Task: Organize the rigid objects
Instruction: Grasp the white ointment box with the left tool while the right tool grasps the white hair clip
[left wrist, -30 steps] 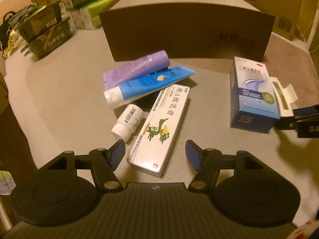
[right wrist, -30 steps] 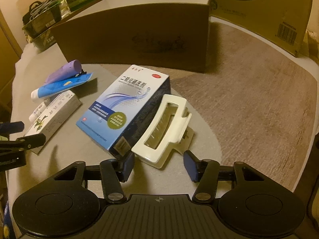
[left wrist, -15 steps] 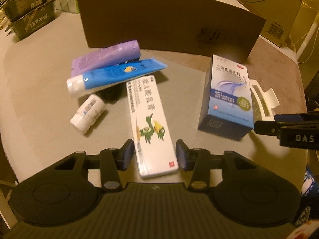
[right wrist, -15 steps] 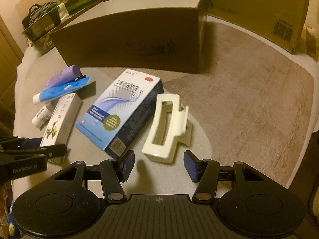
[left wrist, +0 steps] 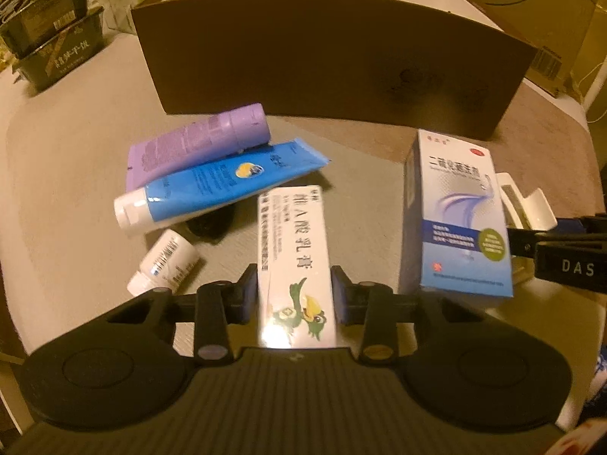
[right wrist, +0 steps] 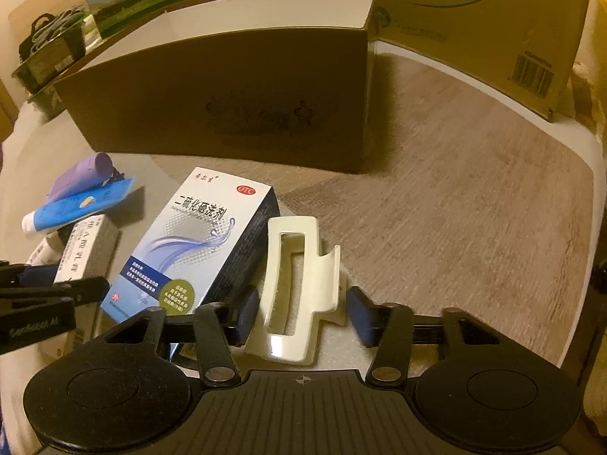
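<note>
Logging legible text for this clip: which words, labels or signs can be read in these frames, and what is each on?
"OTC": red oval on the blue-and-white carton.
"DAS": black right tool, seen from the left wrist.
"Ai": end of a blurred word on the black left tool, seen from the right wrist.
Barcode, digits unreadable: tan cardboard box.
Chinese print on both cartons and the tubes: too blurred to quote.
</note>
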Tool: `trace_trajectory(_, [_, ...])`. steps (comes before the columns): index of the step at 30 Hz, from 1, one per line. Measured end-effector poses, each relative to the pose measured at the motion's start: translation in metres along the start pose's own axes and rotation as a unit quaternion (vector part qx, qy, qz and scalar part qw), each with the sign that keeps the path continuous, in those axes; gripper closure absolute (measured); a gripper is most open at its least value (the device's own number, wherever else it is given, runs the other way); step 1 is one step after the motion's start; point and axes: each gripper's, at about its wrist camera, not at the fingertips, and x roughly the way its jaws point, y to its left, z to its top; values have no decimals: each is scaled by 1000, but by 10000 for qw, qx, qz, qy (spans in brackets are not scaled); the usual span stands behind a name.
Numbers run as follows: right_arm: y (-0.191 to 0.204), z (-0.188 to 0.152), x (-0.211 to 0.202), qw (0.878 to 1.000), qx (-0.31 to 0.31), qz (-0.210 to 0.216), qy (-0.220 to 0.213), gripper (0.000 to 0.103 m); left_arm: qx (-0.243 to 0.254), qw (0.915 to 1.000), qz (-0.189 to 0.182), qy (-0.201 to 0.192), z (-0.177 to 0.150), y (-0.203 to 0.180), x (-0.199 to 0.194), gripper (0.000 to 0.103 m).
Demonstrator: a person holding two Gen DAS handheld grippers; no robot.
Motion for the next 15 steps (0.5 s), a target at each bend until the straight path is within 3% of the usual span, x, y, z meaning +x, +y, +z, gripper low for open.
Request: trace_trajectory(15, [-3,6,5,9999,-98,-47,37,59,162,9999,10,18,6,-7,7,68])
